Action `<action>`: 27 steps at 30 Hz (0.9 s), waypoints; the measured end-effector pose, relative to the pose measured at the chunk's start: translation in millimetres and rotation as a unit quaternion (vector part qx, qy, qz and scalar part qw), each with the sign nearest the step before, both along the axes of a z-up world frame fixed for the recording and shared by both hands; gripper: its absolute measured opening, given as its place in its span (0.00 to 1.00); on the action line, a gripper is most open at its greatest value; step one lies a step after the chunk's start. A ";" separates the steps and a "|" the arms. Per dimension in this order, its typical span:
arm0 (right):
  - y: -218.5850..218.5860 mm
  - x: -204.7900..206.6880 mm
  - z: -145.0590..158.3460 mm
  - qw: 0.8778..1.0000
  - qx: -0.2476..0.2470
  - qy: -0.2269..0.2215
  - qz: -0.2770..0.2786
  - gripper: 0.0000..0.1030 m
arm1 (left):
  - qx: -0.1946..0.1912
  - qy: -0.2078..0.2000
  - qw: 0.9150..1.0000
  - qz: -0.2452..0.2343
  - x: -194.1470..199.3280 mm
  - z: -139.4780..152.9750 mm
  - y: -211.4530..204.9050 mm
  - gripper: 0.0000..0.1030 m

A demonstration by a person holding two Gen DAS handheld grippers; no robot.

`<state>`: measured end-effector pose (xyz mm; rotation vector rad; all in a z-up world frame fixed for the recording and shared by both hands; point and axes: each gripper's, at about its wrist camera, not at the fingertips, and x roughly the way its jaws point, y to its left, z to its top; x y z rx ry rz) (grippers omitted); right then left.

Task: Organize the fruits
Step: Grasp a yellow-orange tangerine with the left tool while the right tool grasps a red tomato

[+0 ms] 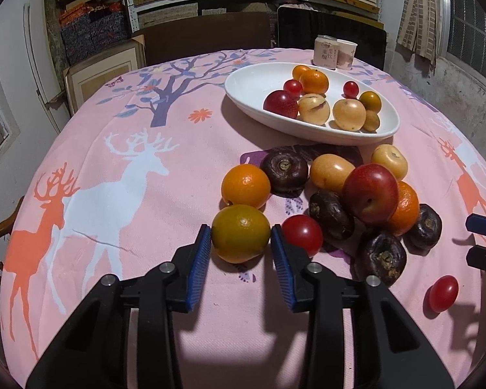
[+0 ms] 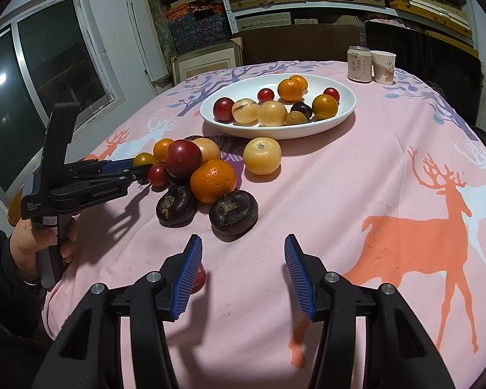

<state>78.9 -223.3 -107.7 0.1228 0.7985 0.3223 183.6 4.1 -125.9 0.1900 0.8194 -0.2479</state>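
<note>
A white oval dish [image 1: 252, 77] [image 2: 210, 113] holds several fruits. Loose fruits lie in a heap in front of it on the pink deer tablecloth [image 1: 113, 194]. My left gripper [image 1: 239, 238] [image 2: 131, 170] is open, its blue pads on either side of a greenish-orange citrus [image 1: 240, 232] [image 2: 144, 159]; whether they touch it I cannot tell. A cherry tomato [image 1: 302, 234] sits just right of it. My right gripper [image 2: 241, 243] is open and empty above bare cloth. A red cherry tomato [image 2: 199, 278] [image 1: 443, 293] lies by its left finger, partly hidden.
The heap holds oranges [image 2: 213, 180], a red plum [image 2: 183, 154], yellow fruits [image 2: 262, 156] and dark water chestnuts [image 2: 233, 212]. A can [image 2: 359, 64] and a paper cup [image 2: 384, 67] stand behind the dish. Chairs and stacked shelves lie beyond the table.
</note>
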 end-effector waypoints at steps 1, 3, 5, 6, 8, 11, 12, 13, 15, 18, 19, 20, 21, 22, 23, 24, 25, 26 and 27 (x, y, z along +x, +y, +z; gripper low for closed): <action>0.5 -0.5 -0.2 1.000 0.001 0.000 0.001 0.52 | -0.001 -0.001 1.000 0.000 -0.4 -0.1 0.5 0.36; 1.8 -0.9 -0.7 1.000 0.001 0.001 0.004 0.52 | -0.005 -0.003 1.000 0.003 -0.8 0.8 2.4 0.36; 3.8 -1.6 -1.5 1.000 0.001 0.002 0.007 0.52 | -0.011 -0.011 1.000 0.007 -2.5 3.4 5.2 0.36; 4.9 -2.0 -1.9 1.000 0.001 0.003 0.010 0.52 | -0.015 -0.016 1.000 0.009 -3.9 5.1 6.5 0.36; 8.0 -2.6 -2.3 1.000 -0.001 0.005 0.017 0.52 | -0.027 -0.026 0.999 0.012 -7.4 8.7 10.5 0.36; 15.8 -4.0 -4.4 0.999 -0.005 0.008 0.032 0.52 | -0.045 -0.038 0.998 0.015 -12.5 14.1 16.4 0.36; 19.8 -4.5 -5.7 0.999 -0.007 0.010 0.040 0.52 | -0.049 -0.041 0.998 0.016 -14.1 15.7 17.8 0.36; 23.5 -4.9 -6.4 0.999 -0.009 0.011 0.045 0.52 | -0.051 -0.043 0.998 0.016 -14.7 16.3 18.3 0.36; 30.5 -4.9 -7.5 0.998 -0.014 0.011 0.053 0.52 | -0.052 -0.042 0.998 0.015 -14.8 16.2 18.0 0.36; 39.0 -2.8 -8.9 0.998 -0.018 0.015 0.060 0.52 | -0.055 -0.042 0.998 0.013 -15.7 16.7 18.4 0.36; 42.4 -2.1 -9.9 0.998 -0.018 0.020 0.065 0.52 | -0.055 -0.043 0.997 0.013 -16.6 16.8 18.5 0.36; 45.9 -2.4 -11.3 0.997 -0.017 0.024 0.073 0.52 | -0.057 -0.043 0.997 0.013 -16.7 17.0 18.9 0.36; 48.5 -2.9 -12.0 0.996 -0.015 0.026 0.079 0.52 | -0.058 -0.042 0.997 0.012 -16.5 16.7 19.3 0.36; 52.3 -4.1 -12.7 0.996 -0.017 0.026 0.087 0.52 | -0.058 -0.040 0.997 0.013 -16.3 16.1 19.5 0.36; 55.8 -5.5 -13.3 0.995 -0.022 0.025 0.092 0.52 | -0.059 -0.038 0.997 0.013 -15.8 15.5 19.6 0.36; 58.5 -5.9 -14.1 0.995 -0.028 0.024 0.094 0.49 | -0.059 -0.037 0.997 0.013 -15.4 15.3 19.9 0.36; 59.7 -5.9 -15.3 0.995 -0.032 0.022 0.092 0.45 | -0.060 -0.037 0.997 0.013 -15.3 15.3 20.2 0.36; 59.6 -5.5 -16.3 0.995 -0.033 0.023 0.090 0.35 | -0.062 -0.037 0.997 0.014 -15.5 15.5 20.9 0.36; 58.5 -5.3 -17.1 0.995 -0.028 0.024 0.089 0.31 | -0.063 -0.036 0.997 0.014 -15.0 15.4 21.6 0.36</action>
